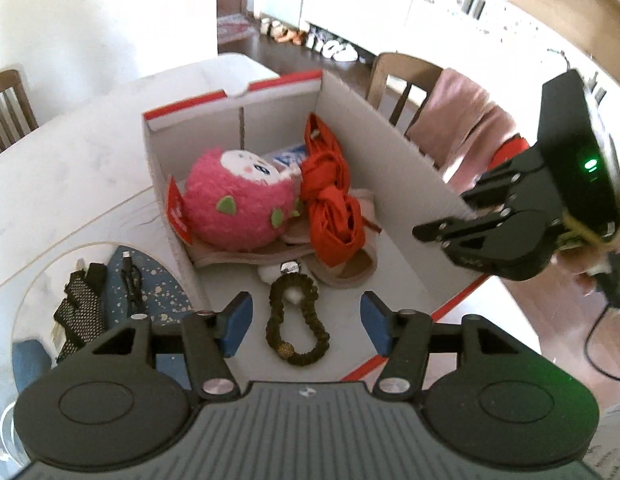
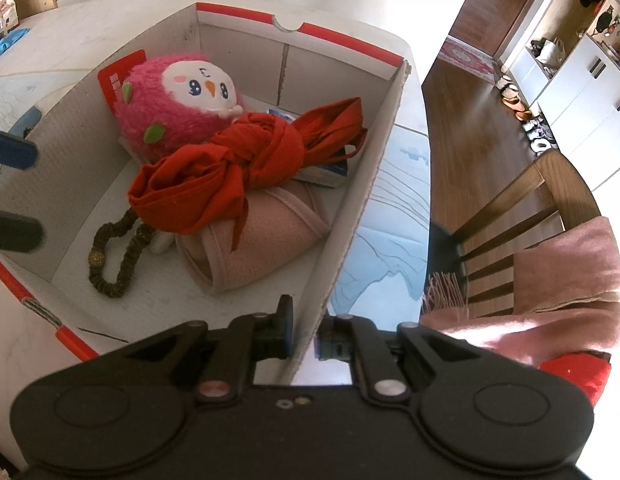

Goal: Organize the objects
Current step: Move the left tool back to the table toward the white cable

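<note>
A white cardboard box with red edges [image 1: 384, 136] [image 2: 362, 184] stands on the table. Inside it lie a pink plush bird [image 1: 237, 204] [image 2: 177, 108], a knotted red cloth [image 1: 330, 196] [image 2: 229, 168], a pale pink fabric wrap [image 1: 350, 272] [image 2: 253, 248] and a blue-white packet [image 1: 287, 158]. A dark olive braided bracelet [image 1: 297, 332] [image 2: 113, 260] rests on the box floor. My left gripper [image 1: 306, 322] hovers open above the bracelet without touching it. My right gripper [image 2: 307, 336] [image 1: 470, 232] is shut on the box's side wall.
Left of the box, a blue speckled dish [image 1: 157, 292] holds a black cable and a dark patterned strap [image 1: 79, 312]. A wooden chair draped with a pink blanket [image 1: 462, 120] [image 2: 570, 272] stands past the table's right edge. Another chair [image 1: 9, 108] is at far left.
</note>
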Tool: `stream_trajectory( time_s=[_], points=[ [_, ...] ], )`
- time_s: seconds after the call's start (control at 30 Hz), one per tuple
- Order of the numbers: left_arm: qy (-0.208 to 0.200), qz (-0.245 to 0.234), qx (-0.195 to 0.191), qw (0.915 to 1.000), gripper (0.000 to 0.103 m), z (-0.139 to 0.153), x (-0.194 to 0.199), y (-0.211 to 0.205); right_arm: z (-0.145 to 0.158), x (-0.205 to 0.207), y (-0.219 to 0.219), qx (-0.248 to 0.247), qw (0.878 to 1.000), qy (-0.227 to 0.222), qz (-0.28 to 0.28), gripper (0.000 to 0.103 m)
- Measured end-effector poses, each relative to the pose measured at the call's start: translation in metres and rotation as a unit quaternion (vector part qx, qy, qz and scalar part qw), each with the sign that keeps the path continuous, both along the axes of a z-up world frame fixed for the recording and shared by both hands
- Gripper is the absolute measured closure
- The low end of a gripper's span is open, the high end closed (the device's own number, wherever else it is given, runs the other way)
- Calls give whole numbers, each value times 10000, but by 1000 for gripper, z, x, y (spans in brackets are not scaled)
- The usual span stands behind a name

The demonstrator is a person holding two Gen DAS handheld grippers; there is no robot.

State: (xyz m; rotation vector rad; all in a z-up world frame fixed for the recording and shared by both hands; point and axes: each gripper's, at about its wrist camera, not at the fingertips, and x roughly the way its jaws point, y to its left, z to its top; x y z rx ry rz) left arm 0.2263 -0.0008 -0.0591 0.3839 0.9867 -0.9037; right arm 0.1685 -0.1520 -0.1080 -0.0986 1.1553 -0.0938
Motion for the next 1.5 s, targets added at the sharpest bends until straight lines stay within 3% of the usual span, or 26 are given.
stream_trajectory(
  time_s=[0.07,0.2,0.4,0.7,0.83,0.97,1.27,1.43,1.5],
  points=[
    [-42,99,-117,9999,44,6,-1,9,0,0,0,-12,10000,-1,26,95],
    [-70,271,-373,9989,34,15,-4,31,0,0,-1,-31,10000,18,50,95],
    [-150,688,-512,9962,28,21,-1,68,0,2,0,-44,10000,33,55,95],
    [38,1658,-555,9846,18,5,6,132,-2,2,3,-126,9999,51,45,94],
    [116,2118,-534,9758,16,-6,10,160,-2,2,3,-146,9999,55,33,94],
    [14,2528,-450,9665,0,-16,11,180,-2,3,5,-188,9998,70,45,94],
    [-25,3513,-177,9361,0,-40,28,234,-3,3,6,-201,9997,98,28,94],
    [131,4131,51,9106,0,-56,47,264,-3,4,6,-229,9997,117,28,94],
    [115,4263,277,9041,0,-64,54,270,-4,4,7,-236,9996,121,32,94]
  ],
)
